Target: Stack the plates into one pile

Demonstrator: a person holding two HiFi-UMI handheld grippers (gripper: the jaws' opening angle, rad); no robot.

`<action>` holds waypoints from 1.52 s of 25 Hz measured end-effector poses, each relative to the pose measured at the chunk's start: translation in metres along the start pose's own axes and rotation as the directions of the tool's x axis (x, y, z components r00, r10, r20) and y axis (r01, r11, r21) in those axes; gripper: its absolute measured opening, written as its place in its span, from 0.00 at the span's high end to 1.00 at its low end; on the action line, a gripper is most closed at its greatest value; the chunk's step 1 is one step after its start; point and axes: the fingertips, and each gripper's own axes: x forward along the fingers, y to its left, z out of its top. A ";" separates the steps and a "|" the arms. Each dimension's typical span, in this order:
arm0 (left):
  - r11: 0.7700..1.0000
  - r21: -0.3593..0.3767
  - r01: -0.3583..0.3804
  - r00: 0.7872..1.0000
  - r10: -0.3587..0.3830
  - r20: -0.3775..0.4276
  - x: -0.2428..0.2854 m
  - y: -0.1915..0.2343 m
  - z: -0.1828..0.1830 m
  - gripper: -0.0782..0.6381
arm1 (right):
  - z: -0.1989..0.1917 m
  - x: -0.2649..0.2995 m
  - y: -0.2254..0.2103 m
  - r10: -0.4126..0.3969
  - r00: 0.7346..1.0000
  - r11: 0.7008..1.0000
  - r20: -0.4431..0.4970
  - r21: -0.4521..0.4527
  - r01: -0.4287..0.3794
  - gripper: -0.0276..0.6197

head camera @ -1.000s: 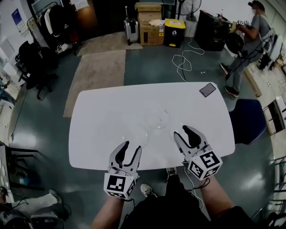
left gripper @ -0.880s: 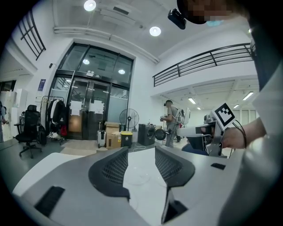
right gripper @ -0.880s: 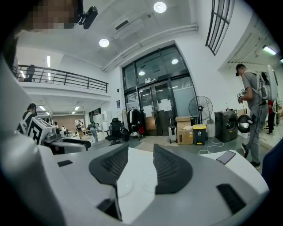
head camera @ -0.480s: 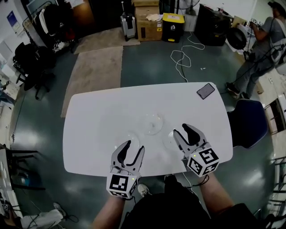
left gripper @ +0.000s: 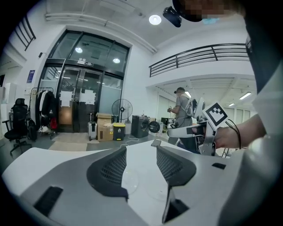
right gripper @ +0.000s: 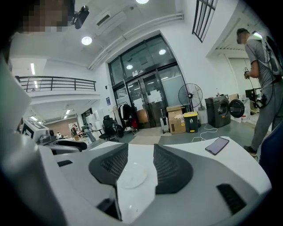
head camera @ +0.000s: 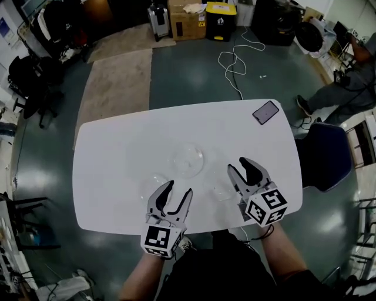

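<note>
Three round, shallow plates of clear, glassy material lie flat and rim-up on a smooth white table with rounded corners (head camera: 117,153). They stand apart from one another in a loose triangle and are not yet piled. The widest plate (head camera: 188,160) sits near the table's middle. The smaller left plate (head camera: 156,183) and right plate (head camera: 222,190) lie closer to the near edge. Being round, none has a long axis, and their transparency leaves only faint rims and glints on the white surface.

The left gripper (head camera: 179,191), grey with ribbed black pads, hovers just right of the left plate. Its jaws have just been opening and stand wide apart on nothing, with only tabletop and plates in the gap. The right gripper (head camera: 238,166) hangs just beside the right plate, its jaws also spread and empty.

A dark flat phone (head camera: 266,111) rests near the far right corner. On the floor beyond stand a brown cardboard box (head camera: 185,23) and a black bin with a yellow lid (head camera: 220,17).
</note>
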 end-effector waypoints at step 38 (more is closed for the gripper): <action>0.997 0.071 0.013 0.908 0.018 -0.419 0.109 -0.034 -0.169 0.58 | -0.118 0.015 -0.083 0.055 0.969 0.982 -0.241 0.188 -0.009 0.68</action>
